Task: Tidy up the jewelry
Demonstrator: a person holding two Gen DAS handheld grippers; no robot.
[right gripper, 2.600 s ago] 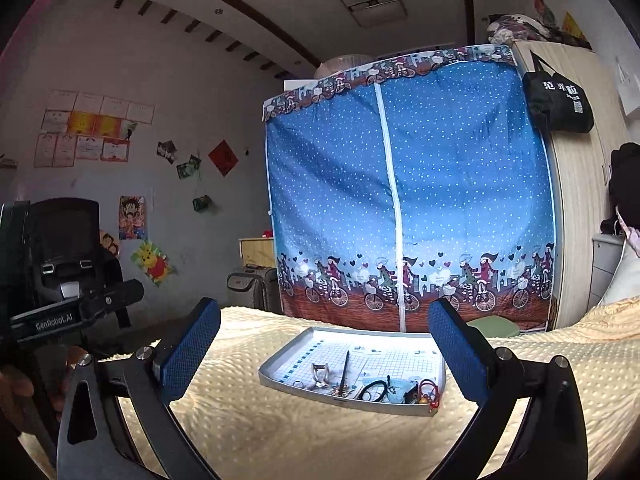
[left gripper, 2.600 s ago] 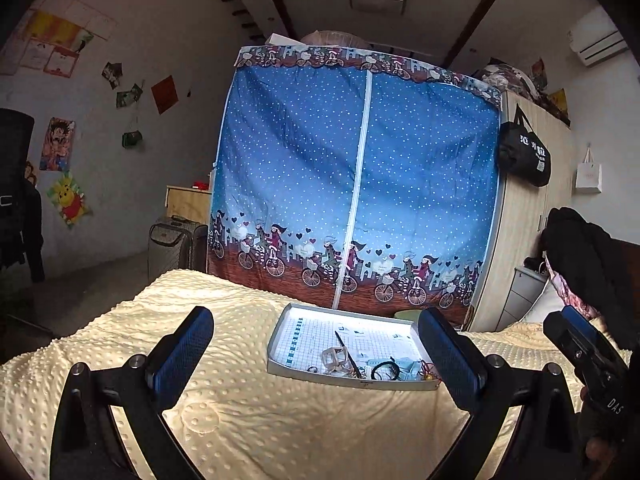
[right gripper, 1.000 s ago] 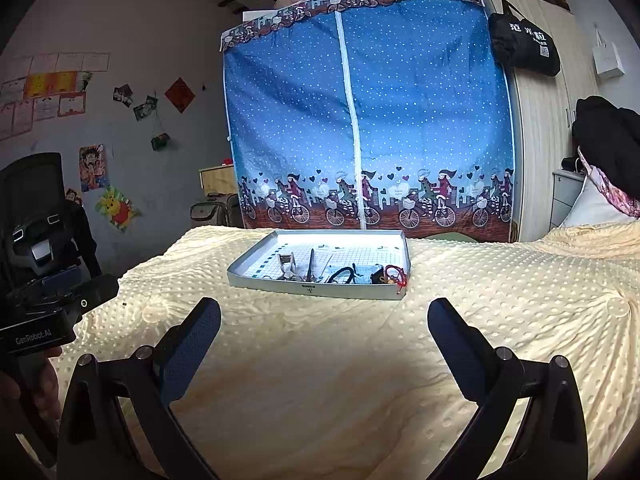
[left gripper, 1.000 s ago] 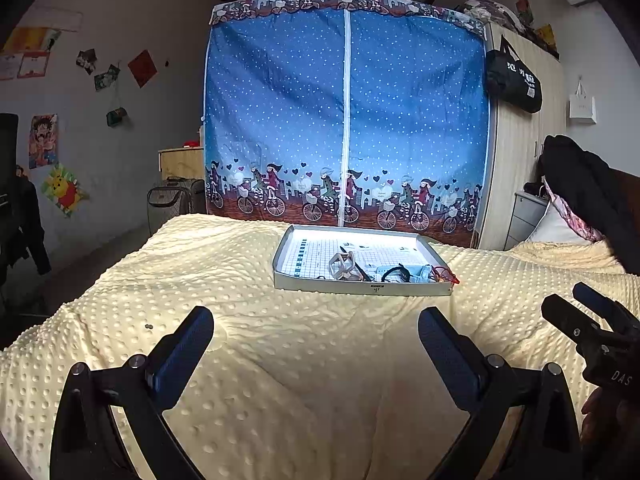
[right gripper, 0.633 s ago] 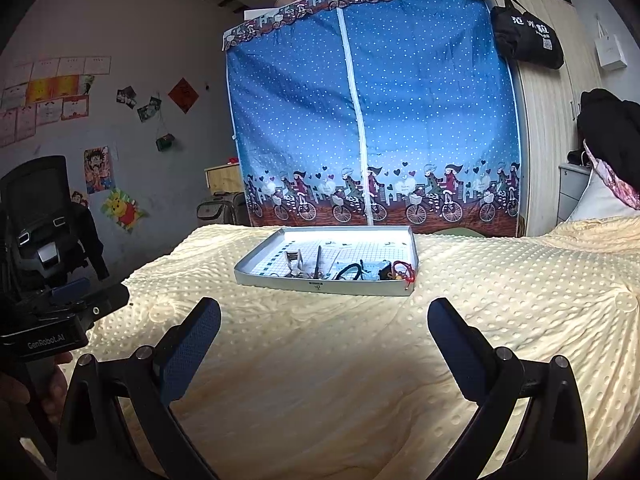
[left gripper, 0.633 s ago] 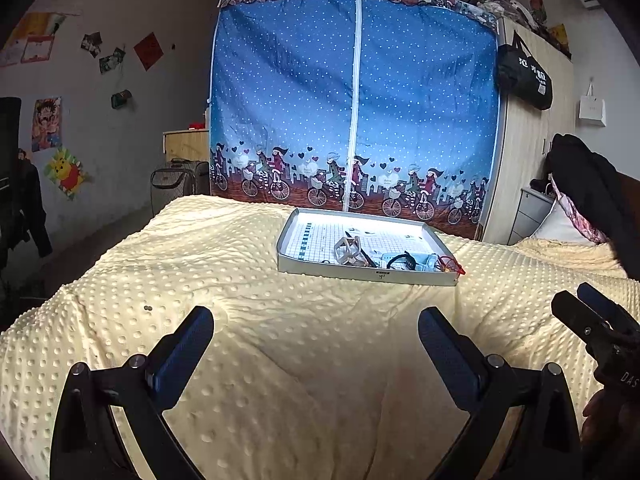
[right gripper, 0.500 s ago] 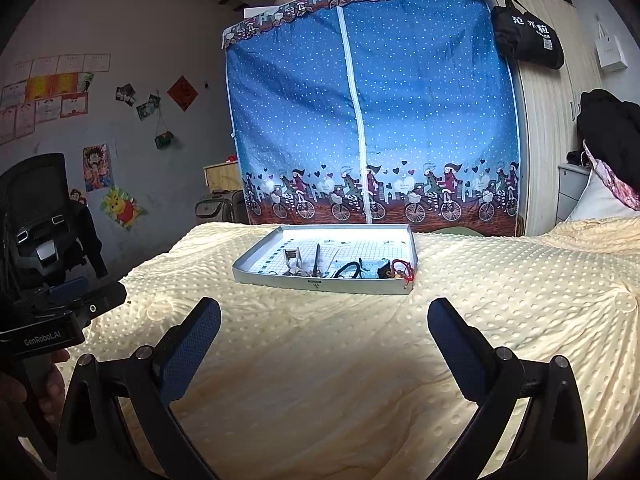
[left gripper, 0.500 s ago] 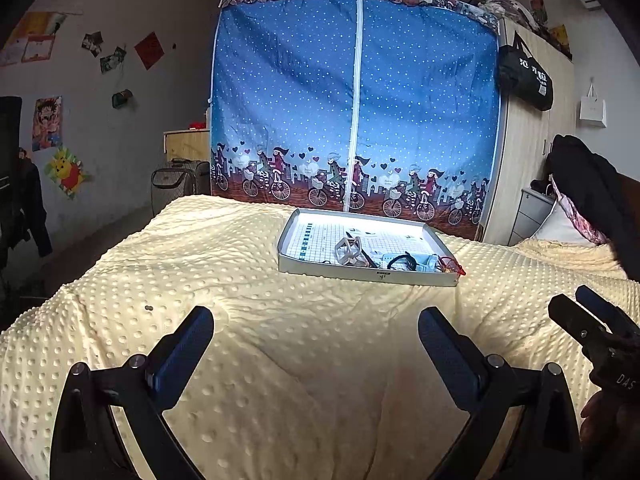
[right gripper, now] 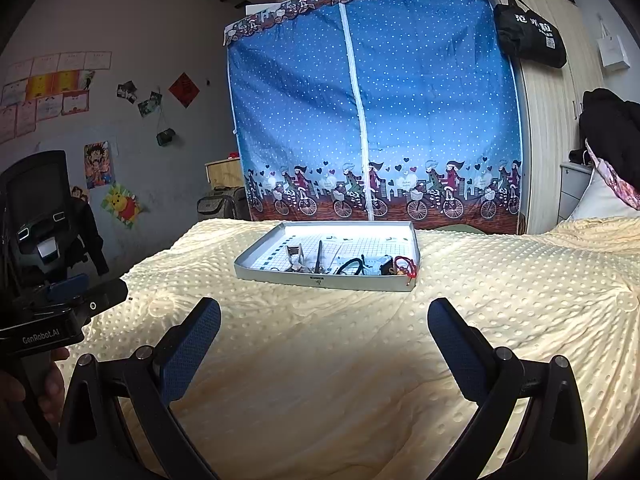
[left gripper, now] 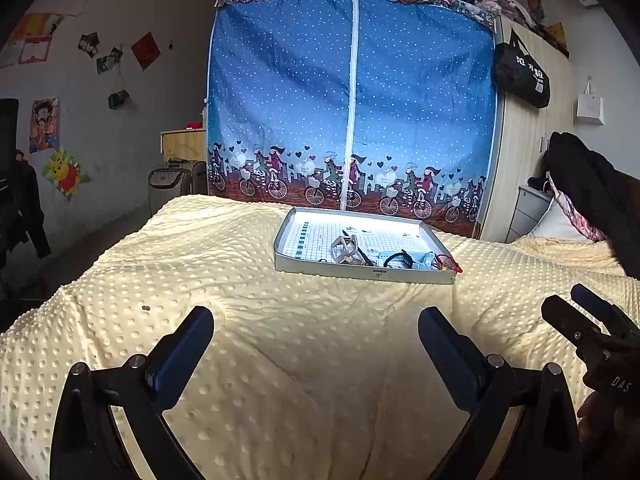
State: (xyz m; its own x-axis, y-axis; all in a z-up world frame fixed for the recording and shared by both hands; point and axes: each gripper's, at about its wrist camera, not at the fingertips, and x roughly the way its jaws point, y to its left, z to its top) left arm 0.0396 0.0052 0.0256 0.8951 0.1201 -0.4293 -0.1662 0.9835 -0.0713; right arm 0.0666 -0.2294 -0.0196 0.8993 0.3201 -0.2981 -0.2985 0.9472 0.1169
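Plainly, both wide-spread, empty grippers, left gripper (left gripper: pixel 316 340) and right gripper (right gripper: pixel 324 330), face light, tangle-prone jewelry pieces (right gripper: pixel 352 266) in the shallow grey metal tray (right gripper: pixel 320 280), likely best pinched singly at a strand.

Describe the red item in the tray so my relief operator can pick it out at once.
On the yellow dotted blanket lies a shallow grey tray. Its clutter sits along the near edge, and the red cord bracelet is at the near right corner, draped over the rim. It is the only red piece.
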